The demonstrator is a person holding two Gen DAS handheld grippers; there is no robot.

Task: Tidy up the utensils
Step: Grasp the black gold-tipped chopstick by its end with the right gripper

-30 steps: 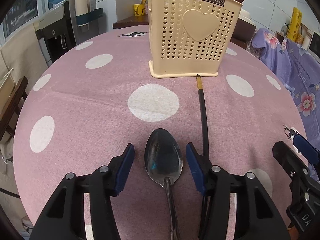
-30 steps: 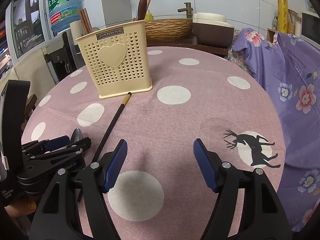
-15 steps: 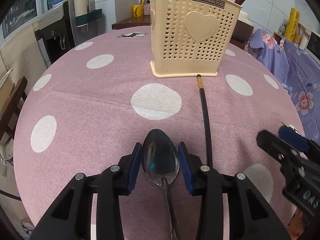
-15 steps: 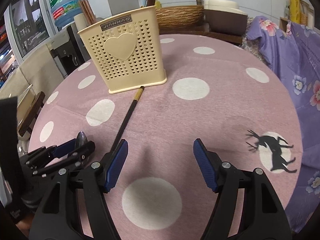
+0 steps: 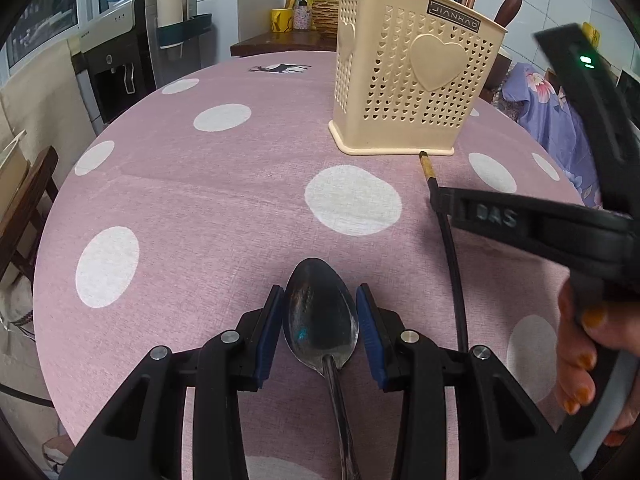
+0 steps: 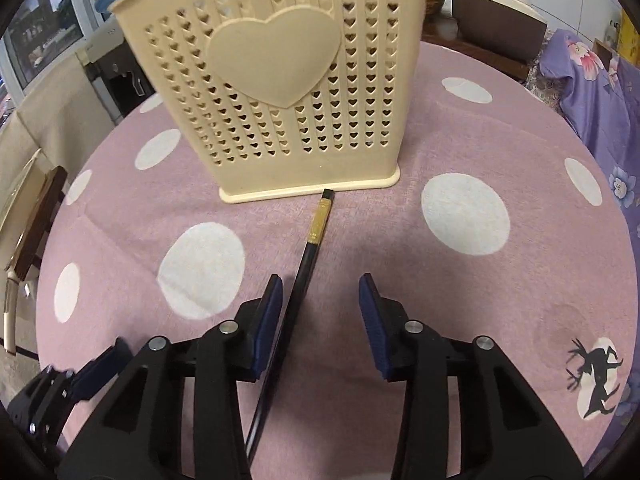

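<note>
A metal spoon (image 5: 320, 312) lies on the pink dotted tablecloth (image 5: 200, 200). My left gripper (image 5: 320, 316) is closed on the spoon's bowl, its blue pads touching both sides. A black chopstick with a gold end (image 6: 304, 264) lies on the cloth, pointing at the cream perforated utensil holder (image 6: 276, 92); it also shows in the left wrist view (image 5: 450, 248). My right gripper (image 6: 320, 312) is open over the chopstick, which passes beside its left pad. The holder (image 5: 412, 88) stands upright with several utensils inside.
The round table's edge curves around on all sides. A purple flowered cloth (image 6: 592, 92) lies at the right. A water dispenser (image 5: 120, 64) and a wooden chair (image 5: 24, 208) stand at the left. The right gripper's body (image 5: 560, 224) crosses the left wrist view.
My left gripper has closed from wide open onto the spoon's bowl. My right gripper has moved forward and left, over the chopstick and closer to the holder.
</note>
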